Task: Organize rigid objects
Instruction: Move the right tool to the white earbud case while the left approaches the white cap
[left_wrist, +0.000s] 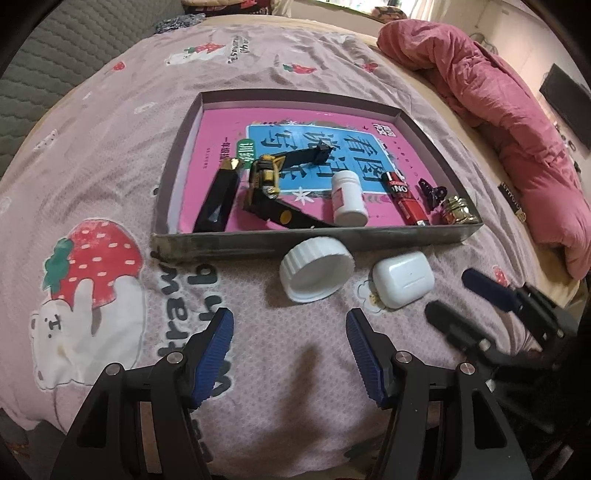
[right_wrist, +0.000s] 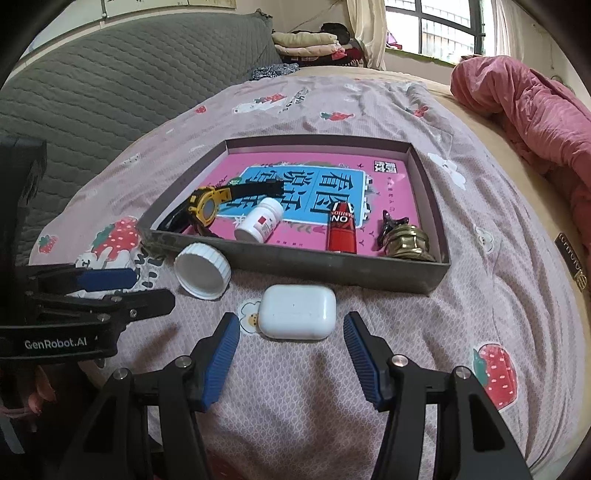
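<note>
The white earbud case (right_wrist: 297, 312) was seen lying on the bedspread just ahead of the spread, empty right gripper (right_wrist: 291, 334), its long axis apparently crosswise to the fingers, the left gripper (left_wrist: 290, 334) being farther off.

Strawberry-print bedspread (right_wrist: 332, 387), grey quilted sofa (right_wrist: 129, 74), pink duvet (left_wrist: 498, 122), daylit barred window (right_wrist: 439, 26)

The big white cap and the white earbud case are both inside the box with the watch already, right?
Not quite. The big white cap and the white earbud case are both outside the box, lying on the strawberry blanket just in front of its near wall. The watch is inside. The right wrist view shows it most clearly.
</note>
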